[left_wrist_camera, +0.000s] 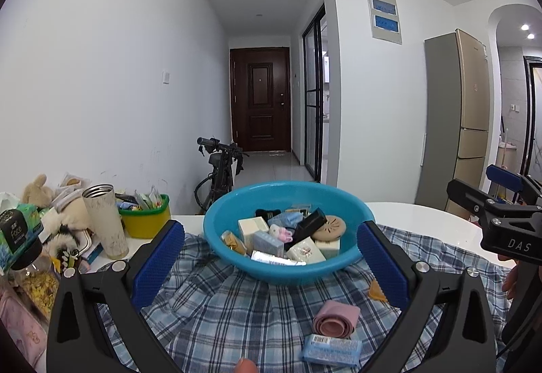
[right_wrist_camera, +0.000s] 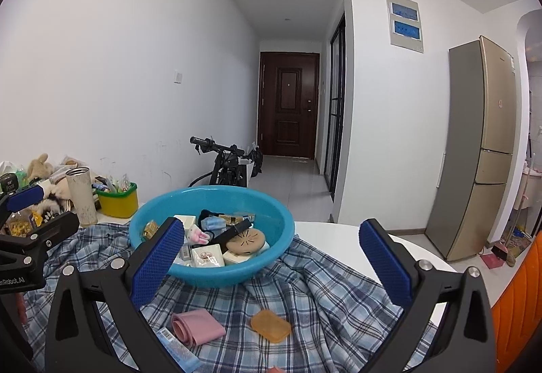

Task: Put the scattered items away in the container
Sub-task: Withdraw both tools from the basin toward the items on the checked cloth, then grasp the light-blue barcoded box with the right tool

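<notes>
A white table (right_wrist_camera: pixel 342 234) draped with a rumpled blue plaid cloth (left_wrist_camera: pixel 237 312) stands in a white-walled room, a dark wooden door (left_wrist_camera: pixel 260 98) closing the hallway beyond and a gold refrigerator (right_wrist_camera: pixel 481 142) against the right wall. A bicycle (left_wrist_camera: pixel 220 166) leans behind the table. On the cloth sits a blue plastic basin (left_wrist_camera: pixel 288 234), already heaped with small boxes and sachets. Three items lie loose on the cloth in front of it: a rolled pink band (left_wrist_camera: pixel 336 318), a blue tissue pack (left_wrist_camera: pixel 332 349) just beside it, and an amber soap bar (right_wrist_camera: pixel 270 326). The left gripper (left_wrist_camera: pixel 271 264) and the right gripper (right_wrist_camera: pixel 272 268) both hover above the cloth, fingers spread wide and holding nothing. At the table's left edge crowd a steel tumbler (left_wrist_camera: pixel 103 220), a yellow-and-green bin (left_wrist_camera: pixel 145 217), plush toys (left_wrist_camera: pixel 37 191) and a green tissue box (left_wrist_camera: pixel 18 230).
</notes>
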Tool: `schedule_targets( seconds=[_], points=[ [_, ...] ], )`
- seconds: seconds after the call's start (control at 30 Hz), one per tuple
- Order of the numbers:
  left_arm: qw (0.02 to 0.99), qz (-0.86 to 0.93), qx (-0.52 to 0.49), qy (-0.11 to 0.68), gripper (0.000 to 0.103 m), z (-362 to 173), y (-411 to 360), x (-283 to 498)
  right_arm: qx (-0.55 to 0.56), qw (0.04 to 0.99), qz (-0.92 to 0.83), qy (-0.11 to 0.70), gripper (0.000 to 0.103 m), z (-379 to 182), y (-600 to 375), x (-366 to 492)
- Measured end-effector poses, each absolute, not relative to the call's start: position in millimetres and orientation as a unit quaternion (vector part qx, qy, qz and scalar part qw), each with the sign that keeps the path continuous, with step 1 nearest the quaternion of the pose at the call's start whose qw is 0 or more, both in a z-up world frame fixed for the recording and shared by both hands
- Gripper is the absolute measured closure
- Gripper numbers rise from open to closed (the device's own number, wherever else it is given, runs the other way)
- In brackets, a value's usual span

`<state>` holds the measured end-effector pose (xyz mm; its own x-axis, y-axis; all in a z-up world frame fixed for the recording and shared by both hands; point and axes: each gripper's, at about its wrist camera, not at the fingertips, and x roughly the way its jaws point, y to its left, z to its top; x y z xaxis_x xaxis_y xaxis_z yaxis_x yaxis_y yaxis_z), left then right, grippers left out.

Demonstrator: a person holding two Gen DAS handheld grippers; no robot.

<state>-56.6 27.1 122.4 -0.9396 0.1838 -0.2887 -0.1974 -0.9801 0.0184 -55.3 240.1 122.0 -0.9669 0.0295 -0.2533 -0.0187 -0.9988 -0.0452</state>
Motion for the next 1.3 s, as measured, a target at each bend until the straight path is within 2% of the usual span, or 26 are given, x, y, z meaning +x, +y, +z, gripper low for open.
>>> schedule_targets(
  seconds=[0.73,0.97,1.3],
  points=[
    [0.096,0.961,-0.255,0.046,0.000,41.1,25.3,-69.5,-0.261,-0.037,0.964,-0.041,0.000,39.0,225.4,-69.7],
    [0.100,0.947,-0.302,0.047,0.000,8.1,23.8,-75.0,-0.330,-0.103,0.936,-0.058,0.000,-0.1,211.9,-78.0],
    [0.118,0.932,-0.335,0.072,0.000,-13.9,24.3,-76.3,-0.382,-0.197,0.893,-0.132,0.000,-37.5,187.7,-92.2]
  ],
)
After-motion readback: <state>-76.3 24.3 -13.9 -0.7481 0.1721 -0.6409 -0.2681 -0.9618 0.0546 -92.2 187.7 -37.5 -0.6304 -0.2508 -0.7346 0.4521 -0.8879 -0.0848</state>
